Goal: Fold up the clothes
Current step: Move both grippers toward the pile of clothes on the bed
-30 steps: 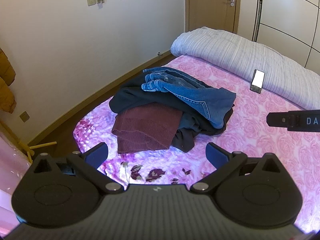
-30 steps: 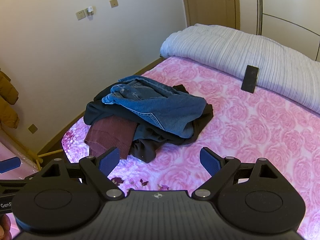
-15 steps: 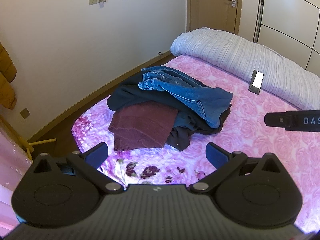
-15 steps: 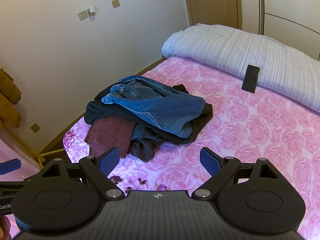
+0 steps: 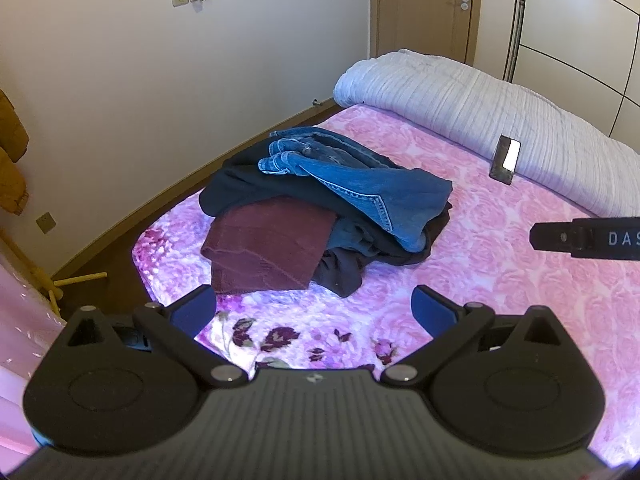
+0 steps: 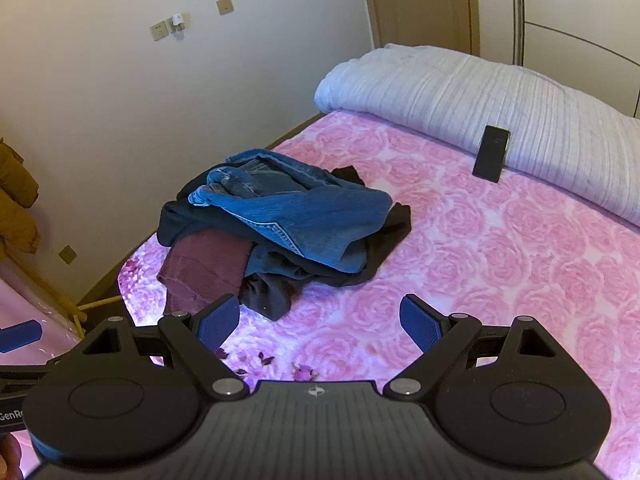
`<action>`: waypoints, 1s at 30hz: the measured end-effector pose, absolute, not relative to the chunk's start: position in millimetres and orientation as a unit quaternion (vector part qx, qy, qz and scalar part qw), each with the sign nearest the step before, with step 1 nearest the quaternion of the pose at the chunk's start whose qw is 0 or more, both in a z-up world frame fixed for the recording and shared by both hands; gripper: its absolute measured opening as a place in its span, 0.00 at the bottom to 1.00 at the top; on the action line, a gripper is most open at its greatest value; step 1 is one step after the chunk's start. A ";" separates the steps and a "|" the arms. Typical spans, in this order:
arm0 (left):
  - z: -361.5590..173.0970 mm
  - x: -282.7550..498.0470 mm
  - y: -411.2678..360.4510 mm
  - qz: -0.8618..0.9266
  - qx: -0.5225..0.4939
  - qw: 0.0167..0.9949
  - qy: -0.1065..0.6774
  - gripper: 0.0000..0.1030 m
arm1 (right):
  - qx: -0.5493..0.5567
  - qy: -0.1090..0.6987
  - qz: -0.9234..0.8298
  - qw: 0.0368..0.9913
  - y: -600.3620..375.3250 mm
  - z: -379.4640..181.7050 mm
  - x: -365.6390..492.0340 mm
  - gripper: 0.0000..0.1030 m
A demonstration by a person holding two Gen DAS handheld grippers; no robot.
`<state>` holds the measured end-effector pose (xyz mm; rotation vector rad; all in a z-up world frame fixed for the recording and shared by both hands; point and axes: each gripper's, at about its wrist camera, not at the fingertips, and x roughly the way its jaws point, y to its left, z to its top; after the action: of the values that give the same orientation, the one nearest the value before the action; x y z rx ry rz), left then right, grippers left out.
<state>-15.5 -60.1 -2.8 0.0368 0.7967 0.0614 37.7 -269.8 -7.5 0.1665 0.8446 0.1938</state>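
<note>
Nothing looks folded yet: jeans, a dark garment and a maroon piece lie heaped mid-frame on the bed. The jeans' long axis runs from upper left to lower right. Left gripper and right gripper hover near, fingers spread, holding nothing.

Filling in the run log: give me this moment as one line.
stage: approach | left gripper: open, empty | right gripper: open, empty | clothes pile: unfolded, jeans on top | phone against quilt
</note>
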 end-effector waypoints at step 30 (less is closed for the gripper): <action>-50.2 46.3 -49.6 -0.005 0.011 0.894 0.448 0.99 | 0.073 0.457 0.062 0.884 -270.2 -44.4 73.4 0.87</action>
<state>46.3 -49.6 -50.2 0.0218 0.9291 -0.0094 73.4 -270.2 -44.5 0.1515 0.9521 0.1288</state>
